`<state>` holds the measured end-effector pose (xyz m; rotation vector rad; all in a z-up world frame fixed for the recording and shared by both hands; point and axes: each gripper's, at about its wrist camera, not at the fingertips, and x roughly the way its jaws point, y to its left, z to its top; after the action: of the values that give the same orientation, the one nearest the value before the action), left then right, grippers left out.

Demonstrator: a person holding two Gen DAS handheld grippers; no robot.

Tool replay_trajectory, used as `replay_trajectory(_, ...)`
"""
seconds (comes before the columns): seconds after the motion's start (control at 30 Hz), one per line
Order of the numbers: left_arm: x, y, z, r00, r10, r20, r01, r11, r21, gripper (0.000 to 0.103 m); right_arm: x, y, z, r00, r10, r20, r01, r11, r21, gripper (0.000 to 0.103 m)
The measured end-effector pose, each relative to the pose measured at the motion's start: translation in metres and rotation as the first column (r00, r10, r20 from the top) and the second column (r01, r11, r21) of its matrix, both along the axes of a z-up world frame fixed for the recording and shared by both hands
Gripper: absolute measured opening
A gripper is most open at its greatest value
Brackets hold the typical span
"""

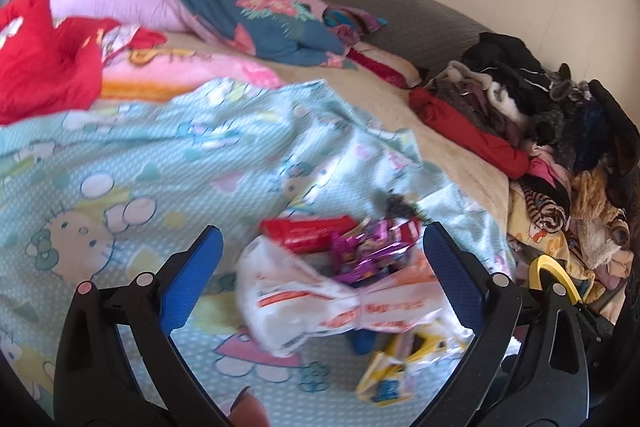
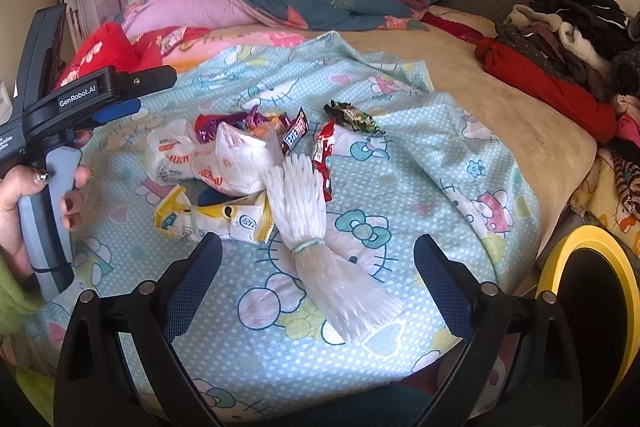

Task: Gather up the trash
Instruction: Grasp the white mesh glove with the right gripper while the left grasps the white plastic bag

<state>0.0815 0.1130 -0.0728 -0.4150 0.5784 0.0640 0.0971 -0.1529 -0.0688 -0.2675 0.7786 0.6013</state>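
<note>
Several light, crinkly wrappers (image 2: 248, 147) lie heaped on the bed's blanket (image 2: 440, 195), best pinched at a bunched fold, with both the left hand-held gripper (image 1: 320, 267) and right hand-held gripper (image 2: 318, 275) wide and empty.

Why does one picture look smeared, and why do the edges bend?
Left wrist view: motion blur smears the white plastic bag and blanket. Right wrist view: sharp, evenly daylit, foam net crisp. Both: fisheye lens curves the edges into dark corners.
</note>
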Motion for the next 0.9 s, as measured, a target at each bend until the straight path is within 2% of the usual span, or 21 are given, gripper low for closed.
replay_trajectory(0.2,0.003,0.017,-0.027,0.997,0.0,-0.073,-0.007,0.995,-0.101,0.092,0.013,0.013,-0.02,0.999,0.007,-0.045,-0.011,0.996,-0.088,0.089)
replay_trajectory(0.37,0.008,0.019,-0.044,0.993,-0.031,-0.115,0.009,0.982,-0.189,0.076,0.022,0.021,-0.034,0.996,0.018,-0.087,-0.029,0.992,-0.121,0.077)
replay_trajectory(0.47,0.01,0.017,-0.052,0.99,-0.053,-0.133,0.022,0.973,-0.229,0.064,0.028,0.025,-0.04,0.993,0.021,-0.112,-0.037,0.99,-0.139,0.06)
replay_trajectory(0.53,0.011,0.017,-0.055,0.988,-0.063,-0.14,0.027,0.969,-0.245,0.062,0.033,0.024,-0.046,0.989,0.012,-0.144,-0.034,0.989,-0.145,0.042)
replay_trajectory(0.57,0.011,0.017,-0.055,0.988,-0.065,-0.139,0.029,0.968,-0.25,0.057,0.034,0.024,-0.048,0.988,0.009,-0.153,-0.031,0.989,-0.144,0.041)
replay_trajectory(0.63,0.01,0.017,-0.054,0.989,-0.068,-0.134,0.032,0.967,-0.253,0.052,0.035,0.019,-0.046,0.987,0.008,-0.163,-0.027,0.993,-0.115,0.029)
replay_trajectory(0.77,0.01,0.015,-0.047,0.99,-0.077,-0.115,0.047,0.969,-0.245,0.038,0.035,0.007,-0.036,0.985,-0.017,-0.172,0.01,0.999,-0.043,0.026)
replay_trajectory(0.9,0.007,0.007,-0.027,0.993,-0.095,-0.066,0.081,0.978,-0.19,0.032,0.033,-0.008,-0.026,0.984,-0.04,-0.176,0.049,0.998,0.042,0.025)
